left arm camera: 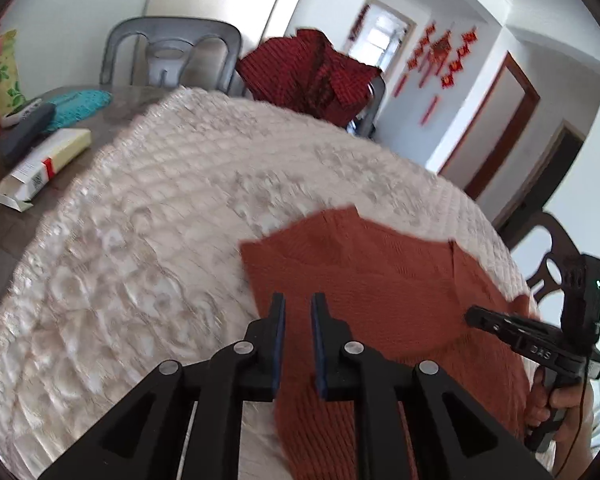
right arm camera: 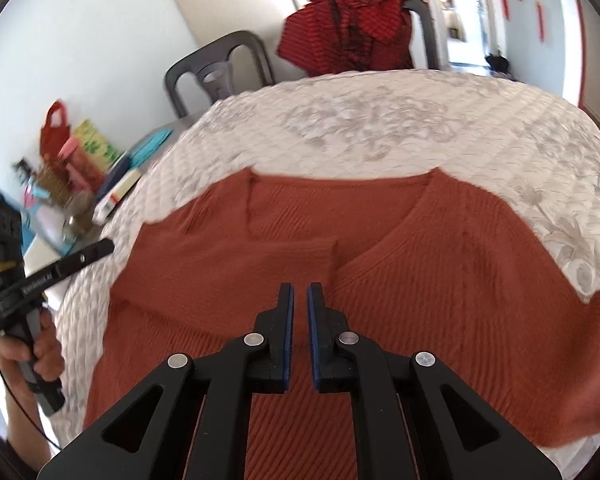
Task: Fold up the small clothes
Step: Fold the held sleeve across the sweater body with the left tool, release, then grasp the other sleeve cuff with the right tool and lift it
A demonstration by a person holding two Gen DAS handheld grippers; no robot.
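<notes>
A rust-orange knit sweater [right arm camera: 420, 248] is lying flat on a white quilted cover [right arm camera: 380, 120] with a raised floral pattern, spread over the table. The ribbed knit is showing fine diagonal ridges, and the V-shaped neckline is pointing toward the near edge. One sleeve is lying folded across the body, its ribbed cuff ending just beside the neckline. The sweater is sitting at the near edge of the cover, closer to its right side in the left wrist view.

The left gripper [left arm camera: 298, 304], black with blue-edged pads, is hovering over the sweater's left edge with its fingers narrowed to a slim gap and nothing between them. The right gripper [right arm camera: 299, 294] is sitting above the middle of the sweater, its fingers drawn almost together, pinching no cloth.

At the far edge, a grey plastic chair [left arm camera: 168, 56] with a curved back is standing beside another chair draped in dark red striped cloth [left arm camera: 312, 72]. On the bare brown tabletop at the left edge, a pale cardboard box [left arm camera: 44, 164] is lying near a teal crocheted mat [left arm camera: 80, 106].
</notes>
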